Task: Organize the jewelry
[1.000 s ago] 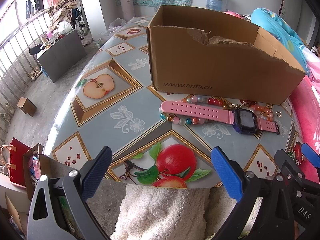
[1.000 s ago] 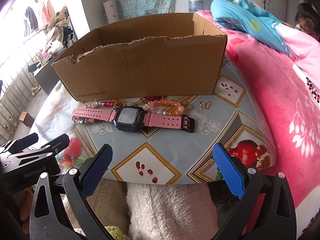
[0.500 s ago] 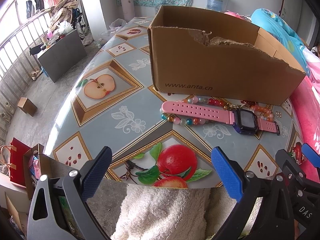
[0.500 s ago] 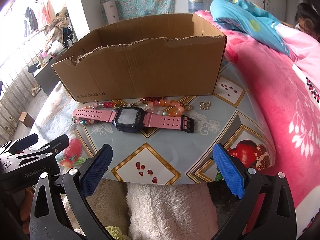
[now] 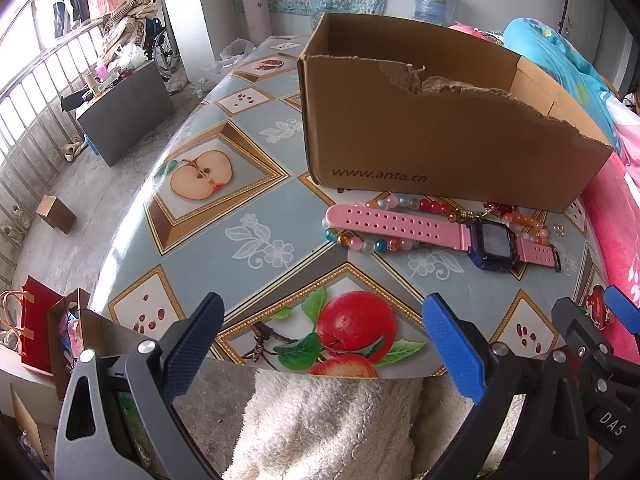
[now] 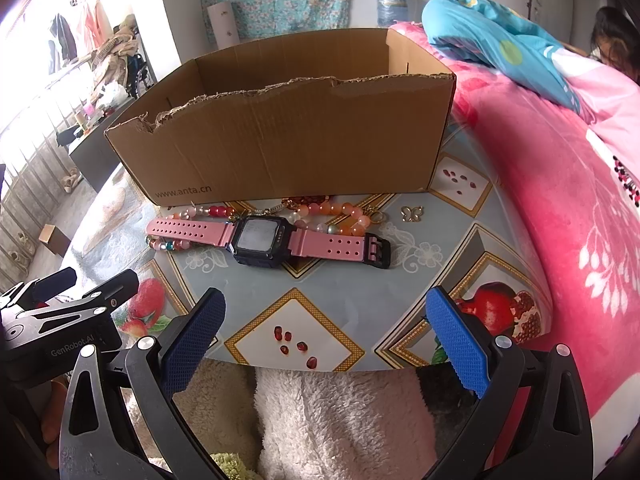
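Observation:
A pink-strapped watch [image 5: 440, 232] [image 6: 264, 238] lies flat on the table in front of a torn cardboard box [image 5: 440, 128] [image 6: 288, 140]. Bead bracelets [image 5: 372, 245] [image 6: 340, 212] lie under and behind the watch, against the box wall. A small gold butterfly charm [image 6: 412, 213] sits to the right of them. My left gripper [image 5: 324, 344] hangs open at the table's near edge, left of the watch. My right gripper [image 6: 324, 340] is open too, just short of the edge, with the watch ahead of it. Both hold nothing.
The table [image 5: 248, 208] has a fruit-print cover. A pink floral blanket [image 6: 560, 184] and a blue bundle [image 6: 500, 28] lie to the right. A fluffy white cloth [image 6: 340, 420] is below both grippers. To the left, the floor holds a grey cabinet [image 5: 124, 108] and a red bag [image 5: 36, 320].

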### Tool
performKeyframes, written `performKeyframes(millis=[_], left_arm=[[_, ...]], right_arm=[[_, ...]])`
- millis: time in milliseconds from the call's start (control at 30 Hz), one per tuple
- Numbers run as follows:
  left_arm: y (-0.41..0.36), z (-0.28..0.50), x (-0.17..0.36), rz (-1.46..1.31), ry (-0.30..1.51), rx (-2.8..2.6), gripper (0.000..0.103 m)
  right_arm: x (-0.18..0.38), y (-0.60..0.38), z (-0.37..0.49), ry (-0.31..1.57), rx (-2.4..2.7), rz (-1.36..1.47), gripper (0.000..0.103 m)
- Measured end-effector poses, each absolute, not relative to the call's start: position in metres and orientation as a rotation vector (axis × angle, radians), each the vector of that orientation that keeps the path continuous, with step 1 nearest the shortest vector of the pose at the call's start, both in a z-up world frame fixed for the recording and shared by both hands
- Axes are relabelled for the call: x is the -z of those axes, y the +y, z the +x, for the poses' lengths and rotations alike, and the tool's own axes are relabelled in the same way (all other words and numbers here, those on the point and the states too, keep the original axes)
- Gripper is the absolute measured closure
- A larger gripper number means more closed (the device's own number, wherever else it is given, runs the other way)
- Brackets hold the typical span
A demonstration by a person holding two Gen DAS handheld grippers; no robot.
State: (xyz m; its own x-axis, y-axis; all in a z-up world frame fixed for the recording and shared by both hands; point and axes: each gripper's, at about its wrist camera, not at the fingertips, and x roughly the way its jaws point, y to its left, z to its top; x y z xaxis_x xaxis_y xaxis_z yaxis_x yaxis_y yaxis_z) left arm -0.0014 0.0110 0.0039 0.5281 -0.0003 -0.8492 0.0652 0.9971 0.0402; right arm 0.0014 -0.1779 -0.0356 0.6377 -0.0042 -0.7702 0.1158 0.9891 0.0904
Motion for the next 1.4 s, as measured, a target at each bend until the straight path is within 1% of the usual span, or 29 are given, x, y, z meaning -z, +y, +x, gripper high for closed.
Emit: performKeyframes(millis=[233,467,500,567,600,633,667,767,900,1067,1133,1300,1367,1400], left_arm=[[0.013,0.000,-0.006,0.077,1.006,0.046,0.006],[0.018,0.005,0.006,0.054,1.011,0.072,0.006],[0.021,0.006,0.008,0.044,1.002,0.081,0.006],[0.025,0.006,0.007,0.022,0.962,0.122,0.006],[0.028,0.005,0.006,0.003,0.936,0.157,0.006],[0.030,0.004,0.005,-0.019,0.910,0.190,0.006],[0.034,0.003,0.004,-0.043,0.881,0.219,0.006],[0.039,0.003,0.001,-0.084,0.822,0.275,0.006],[0.040,0.008,0.005,-0.090,0.826,0.329,0.006],[0.036,0.004,0.010,-0.086,0.783,0.351,0.006],[0.033,0.002,0.012,-0.067,0.772,0.357,0.006],[0.020,-0.002,0.013,0.020,0.730,0.384,0.006],[0.015,-0.004,0.014,0.054,0.714,0.401,0.008],[0.012,-0.004,0.014,0.069,0.708,0.409,0.012]], right_arm=[[0.037,-0.176,0.005,0.870,0.063,0.145,0.007],[0.035,-0.179,0.005,0.830,0.034,0.158,0.008],[0.035,-0.179,0.005,0.821,0.023,0.157,0.009],[0.033,-0.179,0.006,0.805,-0.003,0.144,0.017],[0.032,-0.177,0.007,0.796,-0.021,0.128,0.020],[0.031,-0.175,0.009,0.790,-0.041,0.108,0.025],[0.031,-0.173,0.012,0.787,-0.064,0.089,0.027],[0.034,-0.165,0.024,0.780,-0.142,0.015,0.031],[0.040,-0.149,0.046,0.797,-0.257,-0.106,0.034],[0.056,-0.136,0.073,0.849,-0.328,-0.263,0.048],[0.062,-0.135,0.083,0.885,-0.362,-0.300,0.050],[0.062,-0.134,0.096,0.931,-0.447,-0.354,0.051],[0.059,-0.126,0.099,0.938,-0.461,-0.395,0.048],[0.059,-0.123,0.101,0.942,-0.471,-0.414,0.048]])
